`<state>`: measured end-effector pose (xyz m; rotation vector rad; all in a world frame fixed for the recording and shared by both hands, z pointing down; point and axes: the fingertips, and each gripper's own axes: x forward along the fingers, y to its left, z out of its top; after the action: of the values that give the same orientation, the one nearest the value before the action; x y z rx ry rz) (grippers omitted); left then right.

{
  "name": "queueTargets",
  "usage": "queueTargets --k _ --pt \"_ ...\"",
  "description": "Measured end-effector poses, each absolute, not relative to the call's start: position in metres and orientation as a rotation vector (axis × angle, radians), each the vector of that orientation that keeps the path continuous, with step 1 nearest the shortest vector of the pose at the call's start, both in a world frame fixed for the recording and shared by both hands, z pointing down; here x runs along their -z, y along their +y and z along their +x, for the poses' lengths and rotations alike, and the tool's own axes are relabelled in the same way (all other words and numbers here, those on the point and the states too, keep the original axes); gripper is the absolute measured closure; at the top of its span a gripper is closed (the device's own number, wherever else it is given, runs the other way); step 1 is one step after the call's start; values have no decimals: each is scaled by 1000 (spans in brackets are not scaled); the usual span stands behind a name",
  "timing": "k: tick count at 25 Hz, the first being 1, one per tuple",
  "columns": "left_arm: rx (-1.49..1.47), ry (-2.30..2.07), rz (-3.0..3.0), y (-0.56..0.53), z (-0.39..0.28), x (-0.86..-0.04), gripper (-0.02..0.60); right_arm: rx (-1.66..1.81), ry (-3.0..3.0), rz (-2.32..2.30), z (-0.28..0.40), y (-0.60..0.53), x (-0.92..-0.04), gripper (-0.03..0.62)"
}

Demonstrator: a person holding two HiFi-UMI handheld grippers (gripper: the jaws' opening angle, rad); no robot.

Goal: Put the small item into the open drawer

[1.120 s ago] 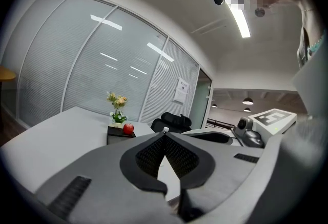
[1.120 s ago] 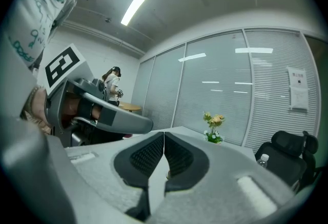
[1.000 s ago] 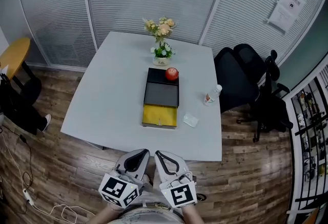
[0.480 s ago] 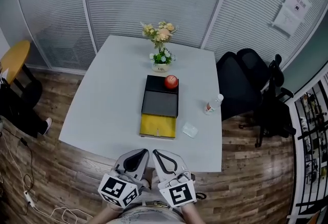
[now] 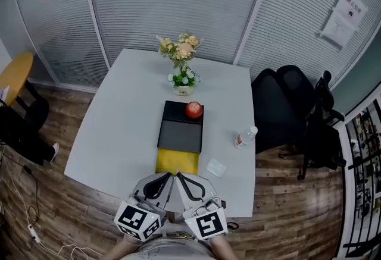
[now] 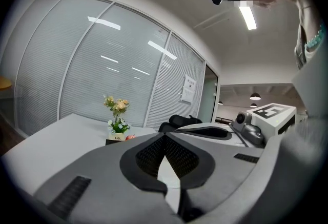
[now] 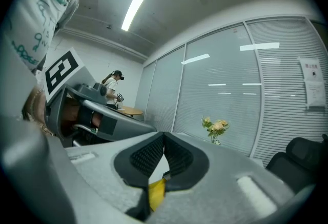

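At lower centre, left gripper (image 5: 169, 176) and right gripper (image 5: 181, 177) show fingers together, empty. Small item (image 5: 216, 167) lies on the worktop (image 5: 119, 122) just right of the open drawer (image 5: 177, 161); spread the right fingers before reaching.

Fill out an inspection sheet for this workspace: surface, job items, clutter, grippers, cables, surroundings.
Surface: white table, bare apart from the items below.
Job's things: black drawer box with its yellow drawer pulled open toward the person; small clear packet lies on the table right of the drawer, outside it.
Clutter: red apple on top of the box; flower vase behind it; plastic bottle near the right edge.
Grippers: left gripper and right gripper side by side at the near table edge, both shut and empty.
Cables: white cable on the floor at left.
Surroundings: black office chair, yellow round table, blind-covered glass walls.
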<state>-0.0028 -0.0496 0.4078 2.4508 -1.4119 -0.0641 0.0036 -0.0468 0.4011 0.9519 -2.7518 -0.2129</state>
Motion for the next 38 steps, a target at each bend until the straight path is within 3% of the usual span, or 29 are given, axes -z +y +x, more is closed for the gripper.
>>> queueTargets --k 17,38 --pt "48 -1458 2383 -114 15 -419 584 211 -2779 869 28 -111 -405 592" --pt "15 -1137 2544 -94 -2 -429 584 236 -2640 1127 8 -80 -415 592"
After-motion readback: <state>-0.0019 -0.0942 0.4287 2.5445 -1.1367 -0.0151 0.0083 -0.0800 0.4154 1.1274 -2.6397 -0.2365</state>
